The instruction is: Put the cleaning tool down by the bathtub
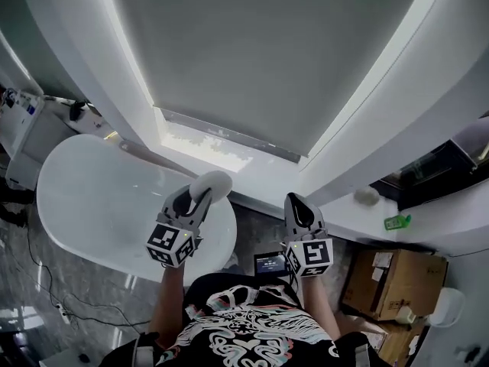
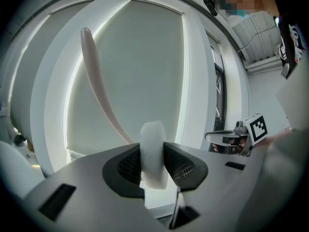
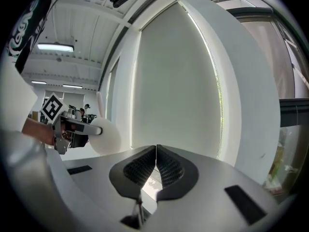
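Clamped in the left claw [image 2: 153, 164]: the cleaning tool [image 2: 153, 146], gripped by its white round head. Head set edge-on between the two jaws, pressed from both sides and standing out past their tips. Running up and away from the claw, the tool's long pale handle [image 2: 99, 88]. Held in the air over the right end of the white bathtub [image 1: 92, 197], round head above the rim there. Shut tight on nothing: the right claw [image 3: 155, 164], raised just right of the bathtub and about level with the left claw. Farther right of the bathtub, a cardboard box [image 1: 390, 277] down on the floor.
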`<state>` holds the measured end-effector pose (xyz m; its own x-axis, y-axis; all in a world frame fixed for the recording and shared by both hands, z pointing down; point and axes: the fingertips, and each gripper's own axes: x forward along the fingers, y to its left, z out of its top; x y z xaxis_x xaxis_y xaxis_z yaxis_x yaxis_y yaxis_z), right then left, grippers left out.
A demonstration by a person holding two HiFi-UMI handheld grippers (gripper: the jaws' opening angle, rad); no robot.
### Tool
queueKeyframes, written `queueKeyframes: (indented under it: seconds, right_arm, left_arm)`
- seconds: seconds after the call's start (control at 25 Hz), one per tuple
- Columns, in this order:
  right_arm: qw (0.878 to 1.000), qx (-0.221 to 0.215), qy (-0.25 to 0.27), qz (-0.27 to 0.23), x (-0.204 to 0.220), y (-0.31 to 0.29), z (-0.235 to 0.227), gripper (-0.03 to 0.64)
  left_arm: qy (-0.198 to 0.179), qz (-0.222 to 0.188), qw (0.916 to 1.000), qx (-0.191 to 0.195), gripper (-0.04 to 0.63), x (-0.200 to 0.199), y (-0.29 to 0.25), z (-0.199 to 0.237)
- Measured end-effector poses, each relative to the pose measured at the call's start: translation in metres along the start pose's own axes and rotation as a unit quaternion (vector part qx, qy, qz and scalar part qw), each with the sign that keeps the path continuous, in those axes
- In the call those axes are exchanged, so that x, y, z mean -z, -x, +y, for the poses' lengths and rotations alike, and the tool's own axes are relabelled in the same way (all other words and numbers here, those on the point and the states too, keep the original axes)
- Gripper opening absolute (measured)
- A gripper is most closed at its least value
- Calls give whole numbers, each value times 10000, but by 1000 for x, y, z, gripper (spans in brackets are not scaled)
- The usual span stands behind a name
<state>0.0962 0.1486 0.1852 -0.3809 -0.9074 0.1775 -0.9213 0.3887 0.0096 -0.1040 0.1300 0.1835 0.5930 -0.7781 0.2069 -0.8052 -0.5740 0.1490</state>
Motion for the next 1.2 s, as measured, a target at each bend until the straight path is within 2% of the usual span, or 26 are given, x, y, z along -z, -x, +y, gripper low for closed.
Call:
queueKeyframes:
  seconds: [0.52,0.8,1.2]
  right_arm:
    - [9998,115,-6,172,11,-43,-5,28]
    - [9999,45,-90,121,4,-74,-21,28]
    - [9987,-9,-153,480,31,-119,-45,28]
  left_arm:
    - [274,-36,9995,160,120,-1,-39,38]
    - [429,97,9990,45,120,9,-65,59]
    - [751,338,9966,11,120,30,-103,82]
